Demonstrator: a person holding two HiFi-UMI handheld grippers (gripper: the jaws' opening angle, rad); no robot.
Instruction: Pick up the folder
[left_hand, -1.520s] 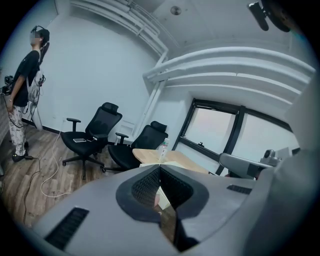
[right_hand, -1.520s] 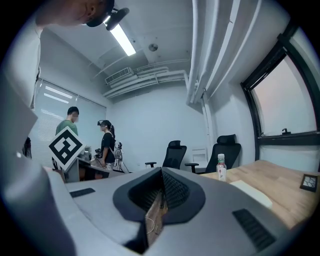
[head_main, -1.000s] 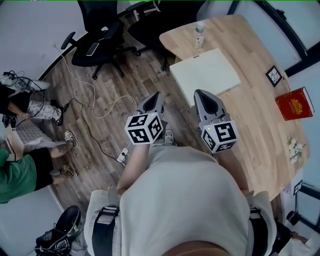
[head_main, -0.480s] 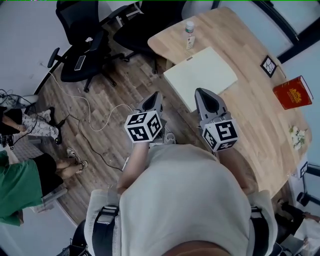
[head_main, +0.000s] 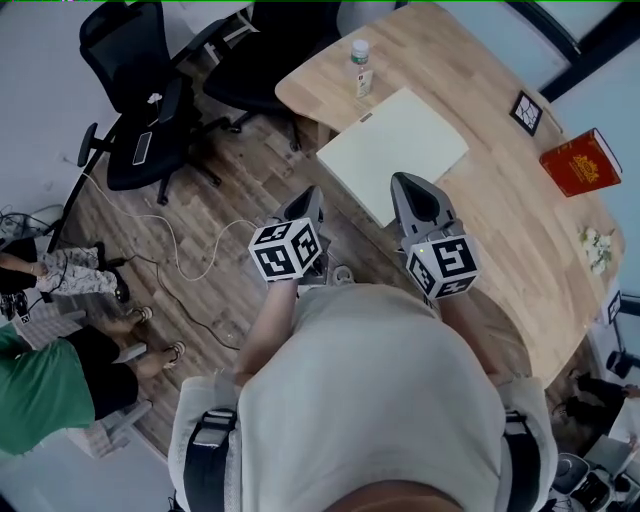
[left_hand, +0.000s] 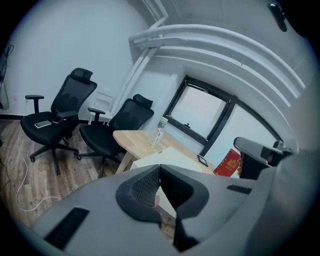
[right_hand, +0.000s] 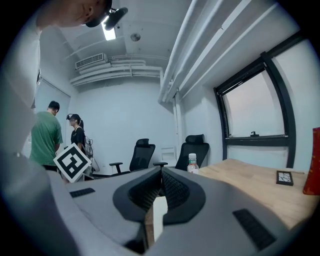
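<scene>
While the folder (head_main: 393, 150) lies flat on the wooden table (head_main: 500, 230), at the end nearest the person and with its near edge seeming to overhang the table's edge, neither tool has hold of it. The left gripper (head_main: 312, 192) has its 2 fingers pressed together on nothing and hangs over the floor just beside the table. The right gripper (head_main: 406, 182) also has its fingers together and empty, its tip above the folder's near edge and, as far as I can tell, clear of it.

I would call this the approach, with the pickup not yet begun. The next move calls for at least 1 pair of jaws to spread, drop to the level of the tabletop and slide around the thin overhanging edge before pinching.

A bottle (head_main: 360, 67) stands just beyond the folder's far corner, and a red book (head_main: 580, 162) and a small framed card (head_main: 526, 112) lie well apart from it, so nothing blocks the near edge. 2 black office chairs (head_main: 135, 110) and a loose cable (head_main: 190, 250) sit off to the left, with bystanders (head_main: 40, 390) further away.
</scene>
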